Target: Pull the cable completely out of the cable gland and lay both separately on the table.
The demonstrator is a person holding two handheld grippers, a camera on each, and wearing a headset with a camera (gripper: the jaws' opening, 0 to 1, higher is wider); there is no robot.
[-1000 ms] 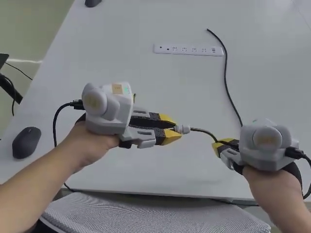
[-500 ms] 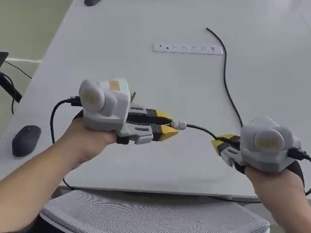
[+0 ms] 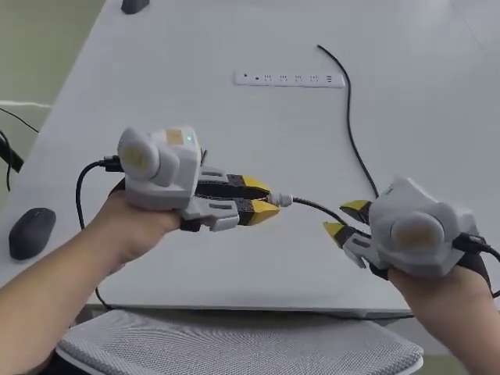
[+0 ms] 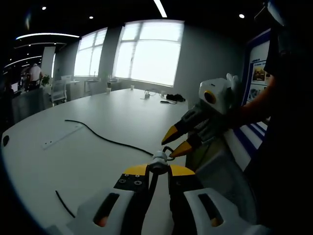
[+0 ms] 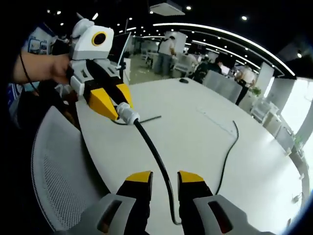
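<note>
On our left gripper [image 4: 159,170] the yellow fingers [image 4: 134,170] are clamped on the cable gland [image 4: 158,159], whose pale head pokes out past their tips. The black cable [image 5: 154,156] is not yet out of the gland. It leaves the gland and passes through the gap between the fingers [image 5: 139,177] of our right gripper [image 5: 165,178], which stand apart and do not pinch it.

We hold the gland in the air on our side of the power strip [image 3: 289,79], well apart from it, over the near part of the white table [image 3: 195,94]. The right gripper hangs on our side of the strip's right end. More black cable lies on the table beside that end. A dark mouse [image 3: 31,232] sits well left of the strip, towards us.
</note>
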